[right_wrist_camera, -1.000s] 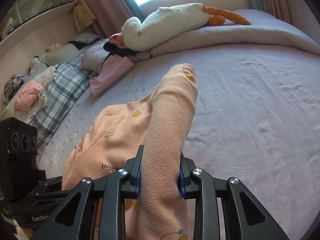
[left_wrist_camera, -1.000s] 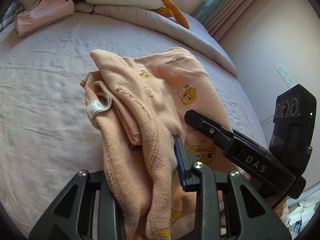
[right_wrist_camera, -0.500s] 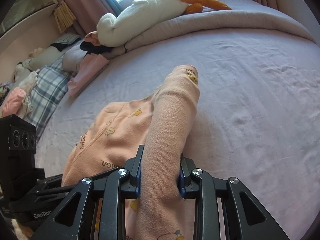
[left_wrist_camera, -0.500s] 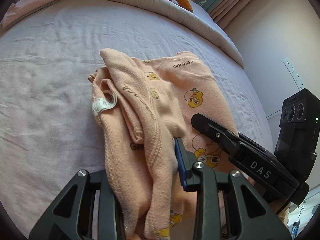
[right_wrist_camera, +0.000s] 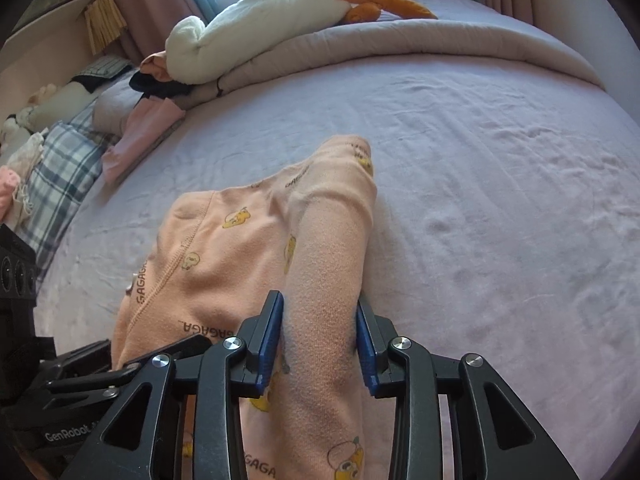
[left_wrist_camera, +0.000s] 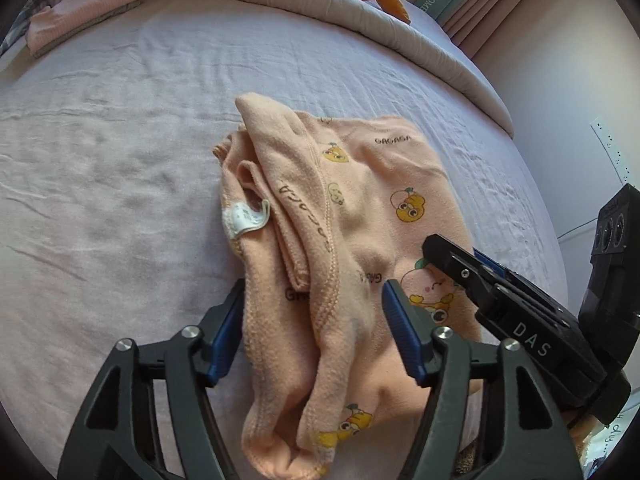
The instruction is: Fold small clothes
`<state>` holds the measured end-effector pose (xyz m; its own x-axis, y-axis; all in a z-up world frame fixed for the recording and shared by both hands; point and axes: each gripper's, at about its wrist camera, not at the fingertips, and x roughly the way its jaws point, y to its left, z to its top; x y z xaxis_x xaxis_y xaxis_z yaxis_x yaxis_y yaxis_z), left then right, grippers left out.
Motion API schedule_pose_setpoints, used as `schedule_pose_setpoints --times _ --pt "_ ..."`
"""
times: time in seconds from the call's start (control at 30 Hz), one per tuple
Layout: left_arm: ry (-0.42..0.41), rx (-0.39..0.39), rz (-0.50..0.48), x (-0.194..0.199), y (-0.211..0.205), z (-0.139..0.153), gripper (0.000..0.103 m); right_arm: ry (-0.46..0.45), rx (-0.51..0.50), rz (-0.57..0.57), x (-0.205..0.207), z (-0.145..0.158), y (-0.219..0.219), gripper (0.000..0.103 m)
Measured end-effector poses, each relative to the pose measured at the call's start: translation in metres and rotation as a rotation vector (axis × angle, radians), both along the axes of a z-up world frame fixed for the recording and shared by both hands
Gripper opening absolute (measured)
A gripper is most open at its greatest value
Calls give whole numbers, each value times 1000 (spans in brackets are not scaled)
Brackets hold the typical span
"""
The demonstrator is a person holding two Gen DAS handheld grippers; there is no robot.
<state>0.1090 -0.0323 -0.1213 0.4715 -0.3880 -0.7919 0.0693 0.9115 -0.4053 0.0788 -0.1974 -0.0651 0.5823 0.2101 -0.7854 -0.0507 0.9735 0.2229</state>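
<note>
Fingers of the left gripper [left_wrist_camera: 314, 320] stand spread wide in the left wrist view, their blue pads on either side of a bunched peach garment [left_wrist_camera: 344, 216] with gaps showing at both, so it has let go or not quite closed; nothing is gripped. That garment lies on the bed [left_wrist_camera: 120, 160] near its near edge, its long axis running straight away from the fingers toward the bed's far edge, with a white label [left_wrist_camera: 244, 218] curled out on its left side. At the right of this view the right gripper [left_wrist_camera: 480, 276] reaches in over the cloth's right edge. In the right wrist view, the right gripper [right_wrist_camera: 320, 332] is closed on a thick rolled fold of the garment [right_wrist_camera: 224, 248], pads pressed into both sides of it; the fold rises ahead of the fingers and arches forward, while the flat body of the cloth spreads to the left. A folded quilt [right_wrist_camera: 400, 52] lies along the far edge. My judgement: the fold turns on the right hand, which alone has a hold, carrying its edge along that long axis.
</note>
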Motion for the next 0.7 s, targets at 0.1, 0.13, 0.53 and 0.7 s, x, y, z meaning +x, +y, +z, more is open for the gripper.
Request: schedule_pose_setpoints --times 0.1,0.13,0.53,0.7 --pt "-64 -16 14 -13 8 22 88 -70 -11 -39 -15 23 -8 53" --pt "-87 -19 23 -19 10 30 94 -95 -5 -45 -21 32 -10 68" --pt "-208 23 118 -75 31 75 103 -261 -52 -39 -67 79 3 88" --pt "-256 105 131 -82 27 79 103 -264 -81 -38 -72 77 9 88"
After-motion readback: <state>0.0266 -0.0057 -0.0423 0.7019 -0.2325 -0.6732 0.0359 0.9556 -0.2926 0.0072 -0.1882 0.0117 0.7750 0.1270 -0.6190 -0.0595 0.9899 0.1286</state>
